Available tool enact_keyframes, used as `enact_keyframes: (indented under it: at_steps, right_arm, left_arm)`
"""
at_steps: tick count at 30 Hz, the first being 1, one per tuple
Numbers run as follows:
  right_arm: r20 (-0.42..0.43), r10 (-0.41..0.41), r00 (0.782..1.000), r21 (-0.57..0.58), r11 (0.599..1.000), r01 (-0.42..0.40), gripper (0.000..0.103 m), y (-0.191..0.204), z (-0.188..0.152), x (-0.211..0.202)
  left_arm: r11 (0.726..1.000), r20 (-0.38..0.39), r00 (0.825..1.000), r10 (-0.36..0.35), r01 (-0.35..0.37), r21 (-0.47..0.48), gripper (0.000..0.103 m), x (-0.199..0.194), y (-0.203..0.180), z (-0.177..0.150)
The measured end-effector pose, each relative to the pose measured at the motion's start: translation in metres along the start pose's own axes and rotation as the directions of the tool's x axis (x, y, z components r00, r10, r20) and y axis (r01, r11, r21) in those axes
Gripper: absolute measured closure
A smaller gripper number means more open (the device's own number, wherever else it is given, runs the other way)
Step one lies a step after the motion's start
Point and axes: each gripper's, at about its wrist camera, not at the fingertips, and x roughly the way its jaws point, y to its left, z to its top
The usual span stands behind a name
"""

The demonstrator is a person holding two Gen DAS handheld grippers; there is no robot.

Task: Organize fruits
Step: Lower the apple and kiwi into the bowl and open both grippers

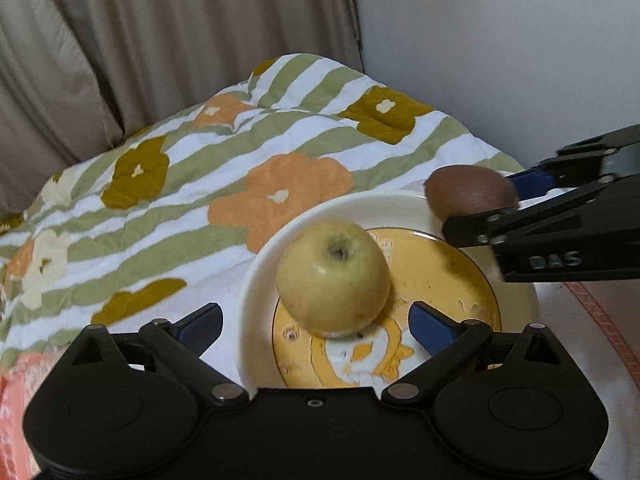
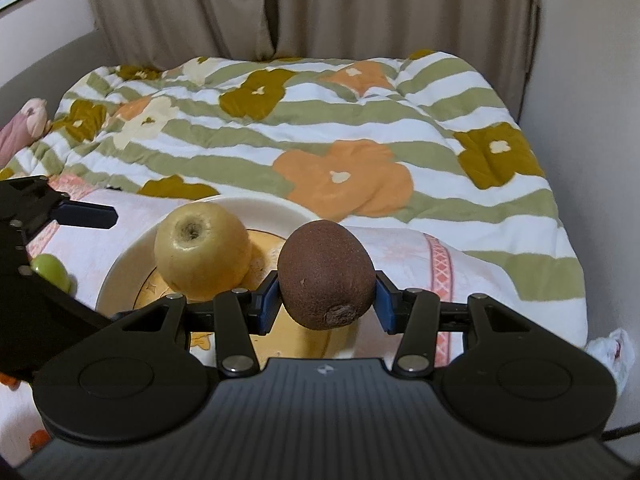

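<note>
- The yellow apple (image 1: 333, 276) sits on the plate (image 1: 256, 280), stem hollow up, over the plate's yellow printed middle.
- The plate lies on a pale pink-patterned cloth (image 2: 404, 256) on the bed, at the near edge of the flowered, green-striped quilt (image 1: 192, 168).
- The left gripper (image 1: 316, 322) has its fingers (image 1: 430, 326) spread wide on either side of the apple; the blue pads stand clear of the fruit, not pressing it.
- The right gripper (image 2: 326, 300) holds a brown kiwi (image 2: 326, 274) between its blue-padded fingers (image 2: 267, 300), both pads against the fruit's sides.
- In the left wrist view the kiwi hangs at the far right rim of the plate, beside the apple but apart from it.
- A small green grape (image 2: 50, 267) lies on the cloth left of the plate, partly hidden by the left gripper's black body.
- Beige curtains (image 2: 280, 8) hang behind the bed; a pink soft toy (image 2: 24, 126) rests at the quilt's left edge.
</note>
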Motion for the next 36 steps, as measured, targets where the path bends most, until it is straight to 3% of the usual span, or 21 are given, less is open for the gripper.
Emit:
enact_keyframes:
  at_steps: [14,23,25,29,31,36]
  right_arm:
    - [0.002,0.005,1.000,-0.209,0.978,-0.005,0.040,0.035,-0.004,0.031]
    - [-0.013,0.005,1.000,-0.250,0.968,-0.008,0.040,0.036,-0.012,0.040]
    - [-0.010,-0.004,1.000,-0.268,0.963,0.001,0.037,0.039,-0.015,0.040]
    - [0.068,-0.054,0.996,-0.325,0.943,0.073,0.000,0.050,-0.017,0.028]
    - [0.108,-0.073,0.991,-0.337,0.936,0.106,0.000,0.052,-0.018,0.022]
    - [0.088,-0.052,0.995,-0.273,0.959,0.074,0.000,0.046,-0.014,0.010]
  left_arm:
    - [0.995,-0.022,1.000,0.018,-0.020,-0.097,0.002,-0.025,0.014,-0.020]
    - [0.992,-0.030,0.999,0.032,-0.035,-0.123,0.002,-0.035,0.011,-0.028]
    - [0.991,-0.029,0.999,0.037,-0.041,-0.125,0.002,-0.037,0.012,-0.030]
    - [0.991,-0.030,0.998,0.047,-0.051,-0.128,0.002,-0.040,0.014,-0.031]
    - [0.990,-0.027,0.998,0.052,-0.055,-0.132,0.002,-0.043,0.015,-0.032]
    - [0.987,-0.011,0.998,0.061,-0.062,-0.149,0.002,-0.055,0.018,-0.032]
